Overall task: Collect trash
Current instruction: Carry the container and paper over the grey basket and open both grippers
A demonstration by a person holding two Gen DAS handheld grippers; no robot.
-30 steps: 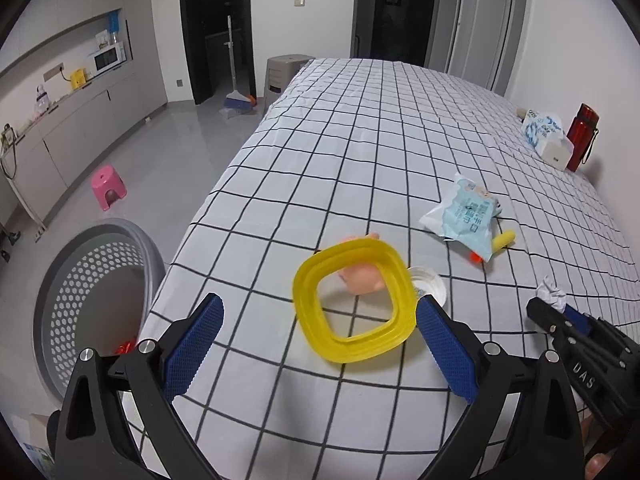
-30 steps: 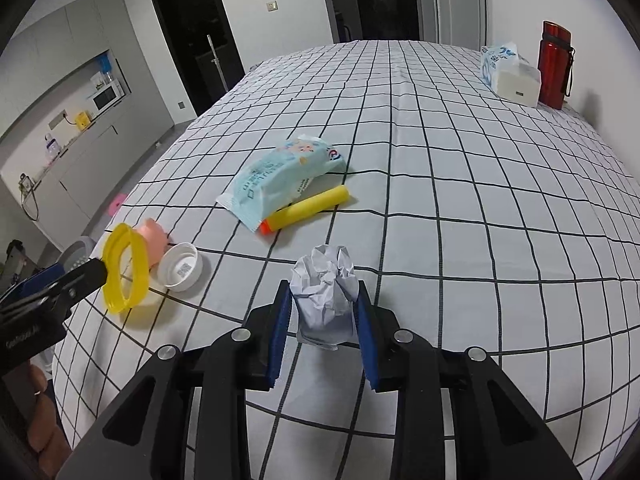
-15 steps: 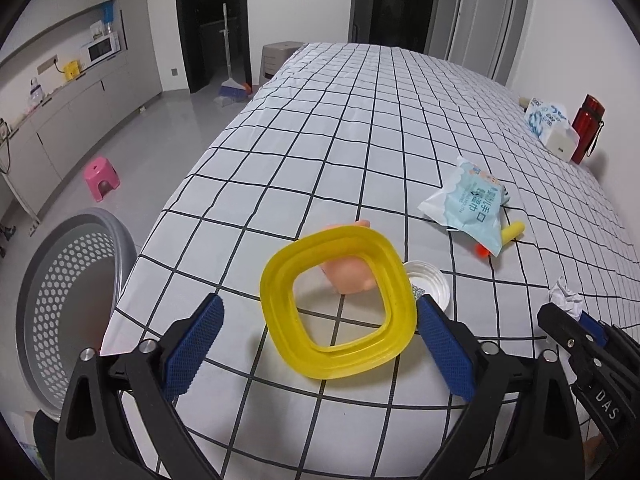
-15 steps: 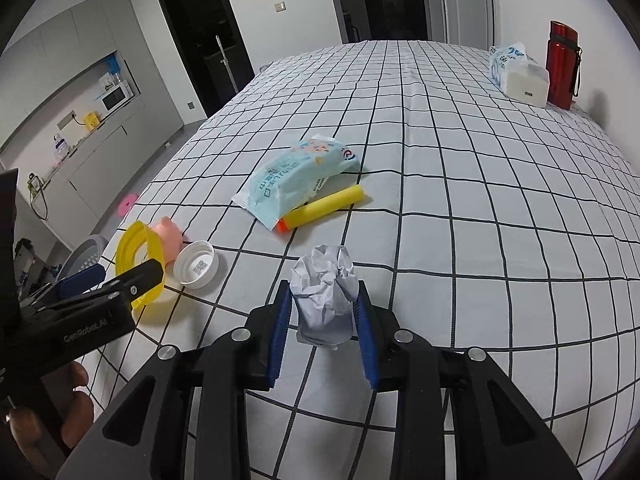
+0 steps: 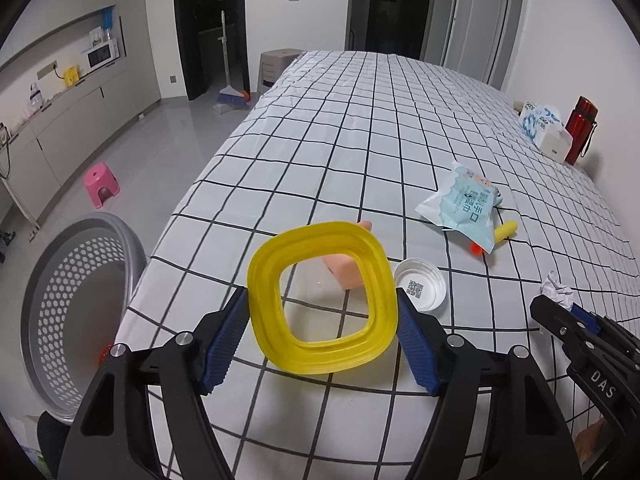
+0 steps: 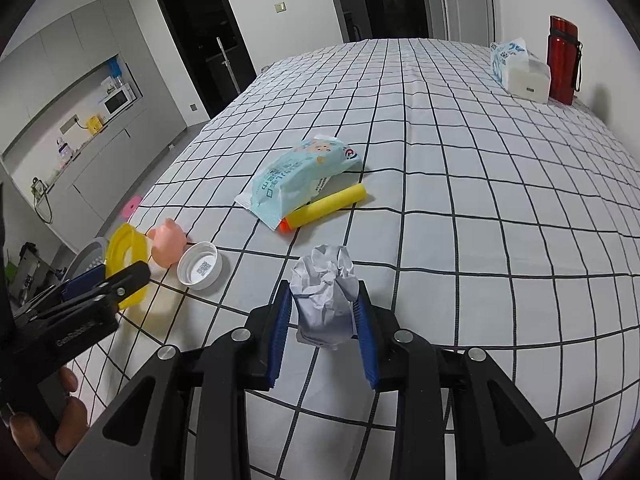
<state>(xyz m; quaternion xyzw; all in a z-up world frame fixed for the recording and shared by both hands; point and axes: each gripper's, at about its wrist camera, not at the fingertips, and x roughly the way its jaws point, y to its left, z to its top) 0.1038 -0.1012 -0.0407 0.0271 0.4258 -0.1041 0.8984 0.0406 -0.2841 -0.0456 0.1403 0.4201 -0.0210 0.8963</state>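
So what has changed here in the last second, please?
The left gripper has been closing its jaws; the blue pads now touch both sides of the yellow ring, which earlier stood free between them. The right gripper holds the crumpled paper as before. The things on the bed have not moved.

Home interior, checked bedsheet (image 5: 360, 140), kitchen counter (image 5: 60, 108), microwave (image 5: 103, 54), broom (image 5: 230, 92)

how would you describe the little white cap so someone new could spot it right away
Start at the near left edge of the checked bedsheet. The white cap lies open side up beside the pink toy, near the yellow ring. It alone is round and white, with a square code printed inside.
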